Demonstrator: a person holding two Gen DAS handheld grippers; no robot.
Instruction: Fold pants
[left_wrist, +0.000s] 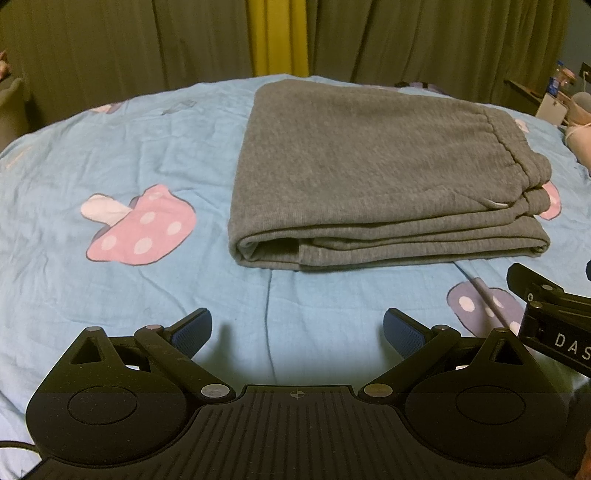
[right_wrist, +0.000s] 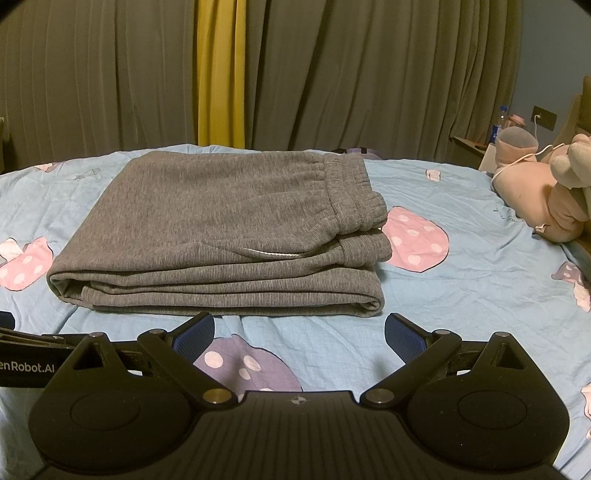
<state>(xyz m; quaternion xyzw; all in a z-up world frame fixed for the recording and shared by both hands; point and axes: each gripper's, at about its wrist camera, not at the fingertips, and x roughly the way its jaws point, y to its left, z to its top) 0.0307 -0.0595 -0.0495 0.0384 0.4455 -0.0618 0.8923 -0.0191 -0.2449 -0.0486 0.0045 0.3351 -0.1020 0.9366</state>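
Your left tool is released, its blue-padded fingers spread wide with nothing between them, hovering over the blue bed sheet. Your right tool is released as well, its fingers parted and empty above a purple mushroom print on the sheet. The two tools sit side by side: the right one's black body shows at the right edge of the left wrist view, and the left one's body shows at the left edge of the right wrist view. Just ahead of both tools the grey pants lie folded into a flat stack on the bed, apart from either tool. From your left tool they sit ahead and to the right; from your right tool they sit ahead and slightly left, with the near edge of the stack just beyond the left finger. The elastic waistband is on top toward the right side, and a white drawstring peeks out below it. A pink mushroom print lies ahead and left of your left tool. Further right of your right tool a pink plush toy rests on the bed. Beyond the bed hang dark curtains with a yellow strip between them.
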